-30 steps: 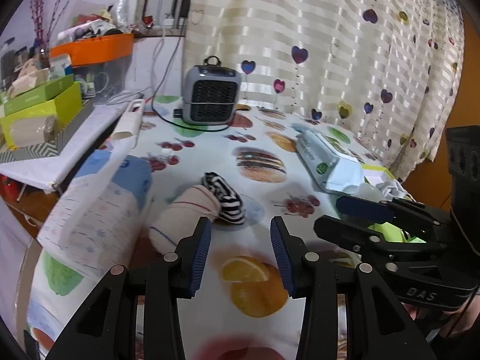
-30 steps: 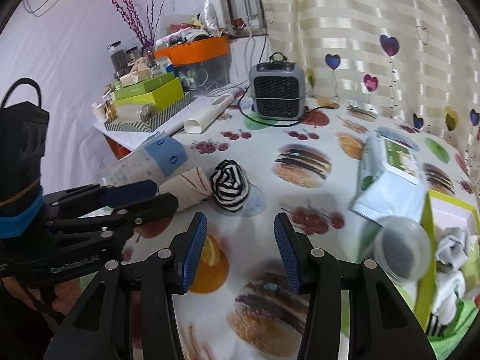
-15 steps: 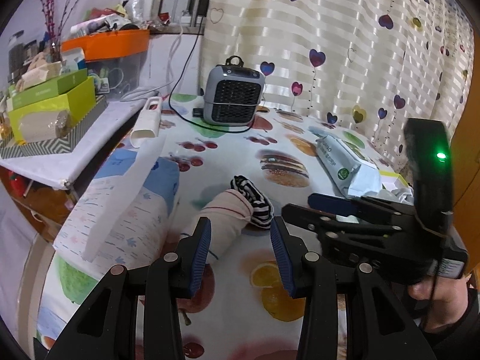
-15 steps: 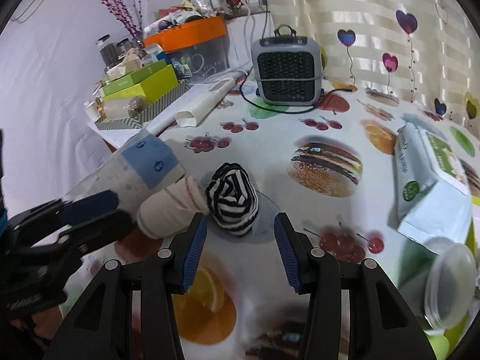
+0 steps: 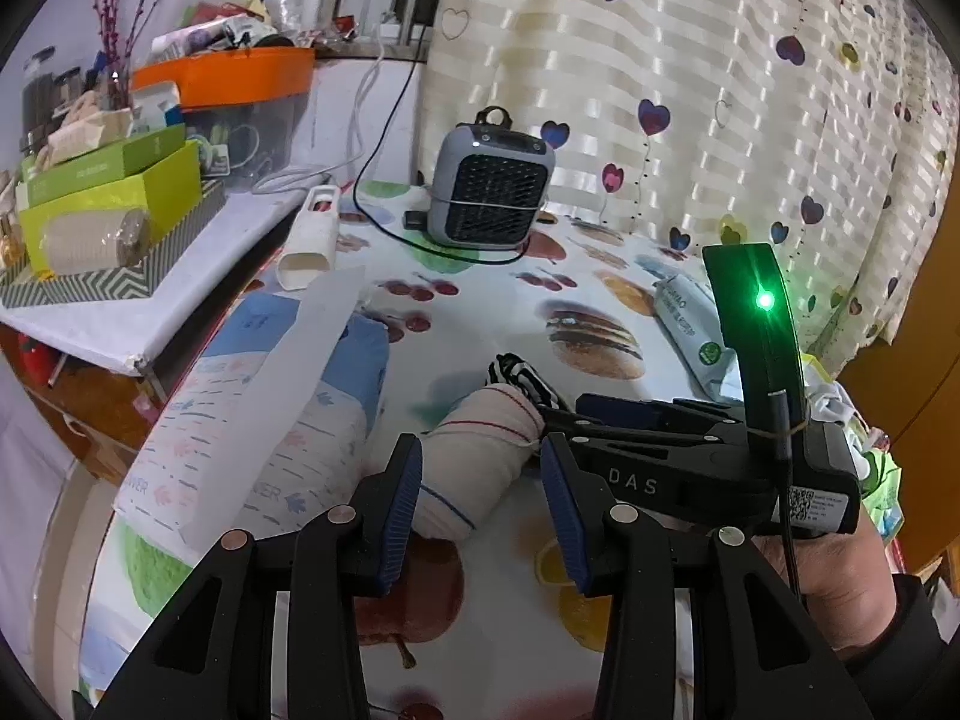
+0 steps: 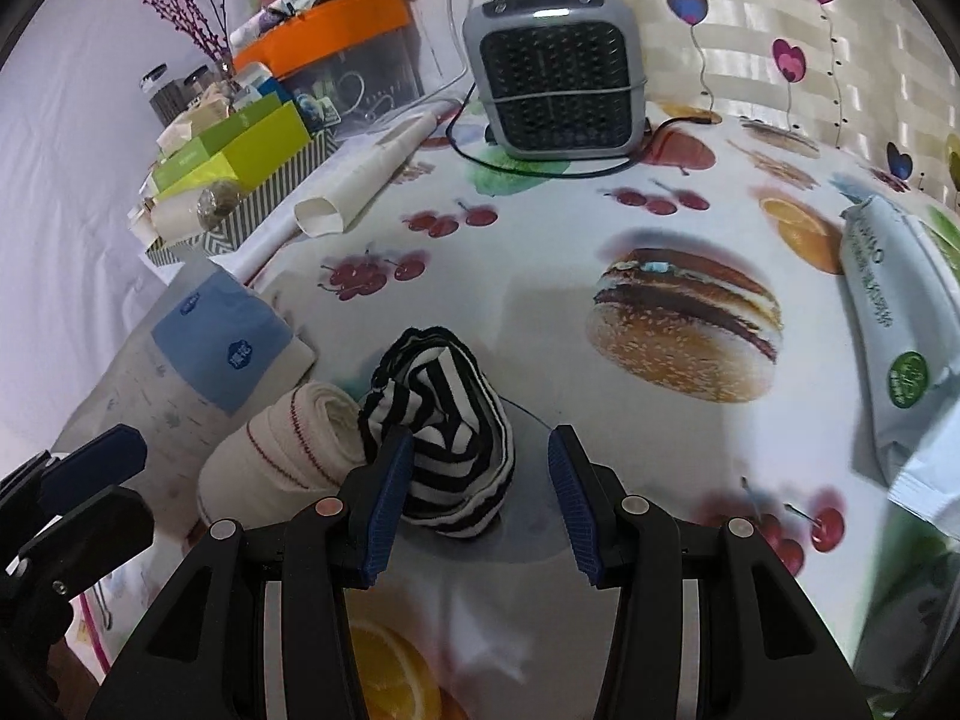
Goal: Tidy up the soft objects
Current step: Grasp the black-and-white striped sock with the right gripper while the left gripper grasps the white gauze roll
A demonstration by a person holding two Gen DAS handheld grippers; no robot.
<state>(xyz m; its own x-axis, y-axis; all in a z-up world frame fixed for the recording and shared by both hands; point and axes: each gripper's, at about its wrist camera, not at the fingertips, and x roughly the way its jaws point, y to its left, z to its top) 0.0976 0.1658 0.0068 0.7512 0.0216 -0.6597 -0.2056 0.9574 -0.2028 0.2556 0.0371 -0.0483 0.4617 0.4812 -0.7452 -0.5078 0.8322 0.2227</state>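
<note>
A cream rolled sock with thin red stripes (image 5: 480, 456) lies on the printed tablecloth, touching a black-and-white striped rolled sock (image 6: 447, 420). My left gripper (image 5: 480, 510) is open with the cream sock's near end between its fingers. My right gripper (image 6: 480, 492) is open, its left finger against the striped sock's near side. The cream sock also shows in the right wrist view (image 6: 282, 450), left of the striped one. The striped sock (image 5: 519, 375) is partly hidden behind my right gripper in the left wrist view.
A blue-and-white soft pack (image 5: 264, 420) lies left of the socks. A grey heater (image 6: 555, 72) with a black cable stands at the back. A wet-wipes pack (image 6: 900, 324) lies at the right. Boxes and an orange tub (image 5: 228, 78) crowd the left shelf.
Both grippers have moved forward and closer to the socks. The cream sock now sits between my left fingers and the striped sock sits at my right gripper's left finger.
</note>
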